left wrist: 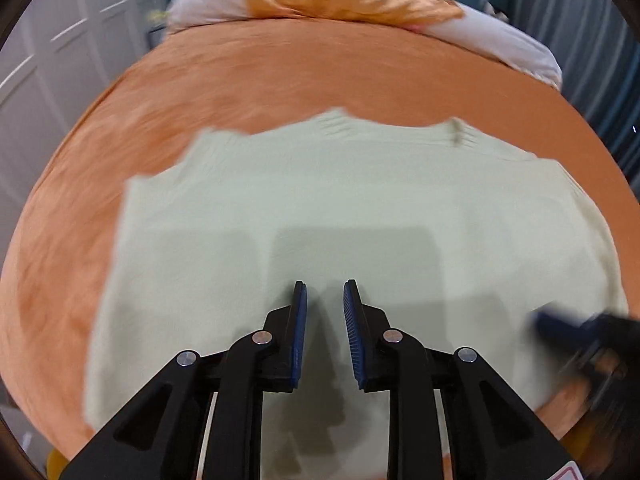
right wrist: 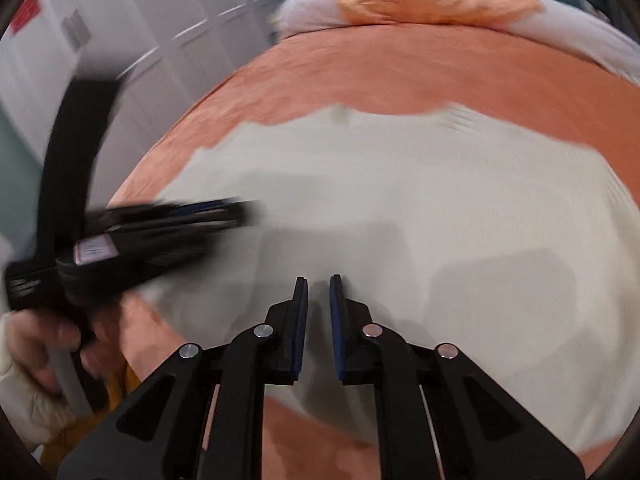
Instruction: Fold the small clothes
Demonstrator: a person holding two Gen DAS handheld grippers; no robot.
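Your left tongs [left wrist: 325, 286] and right tongs [right wrist: 319, 280] hover narrowly parted, holding nothing, over the garment [left wrist: 340, 200] spread on the bed [left wrist: 280, 72].

A pale cream knitted garment [left wrist: 328, 216] lies spread flat, its ribbed, uneven far edge beyond the fingertips. It reaches under and ahead of the left gripper [left wrist: 325, 294] and the right gripper [right wrist: 319, 288].

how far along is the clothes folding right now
Barely begun. Done: the pale garment lies spread flat on the orange bedsheet. In hand: nothing; the left tool and right tool hover open above it. Left: every fold, since none shows yet.
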